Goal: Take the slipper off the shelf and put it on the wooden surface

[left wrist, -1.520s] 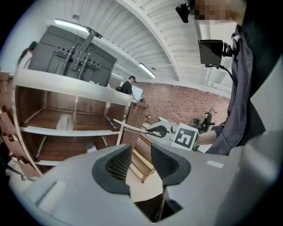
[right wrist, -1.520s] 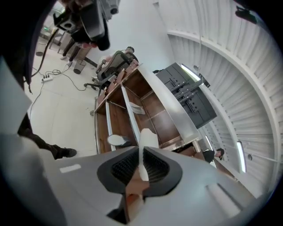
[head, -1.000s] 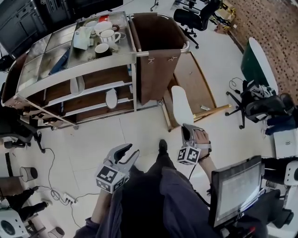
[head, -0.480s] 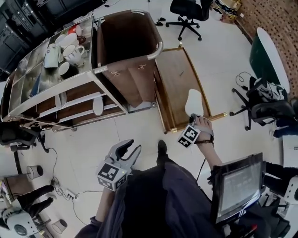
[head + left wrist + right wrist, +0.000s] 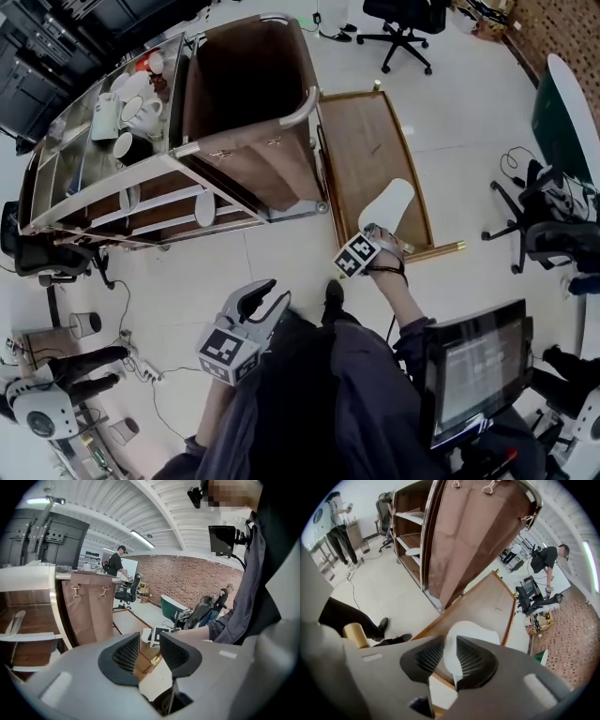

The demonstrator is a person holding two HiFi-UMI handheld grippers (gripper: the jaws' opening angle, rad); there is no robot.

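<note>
Release is what we read here. A second ago the right gripper [image 5: 373,239] carried the slipper [image 5: 389,204] above the white floor, short of the wooden surface [image 5: 361,141]. Now the slipper lies over that surface's near right corner, sole toward the boards, and the jaws are opening with its heel end between the pads. We judge the placing nearly done; whether the sole already rests flat we cannot tell. The left gripper [image 5: 261,302] hangs by our hip, jaws spread with nothing between them.

Around us, the shelf [image 5: 150,202] holds two more white slippers [image 5: 204,208] on its lower boards and mugs [image 5: 131,108] on top. The brown bag [image 5: 248,84] hanging at its end stands just beside the wooden surface. Nothing blocks the drop. The brass rail [image 5: 436,251] along the near edge sits close to the heel, so the slipper could end up straddling it.
</note>
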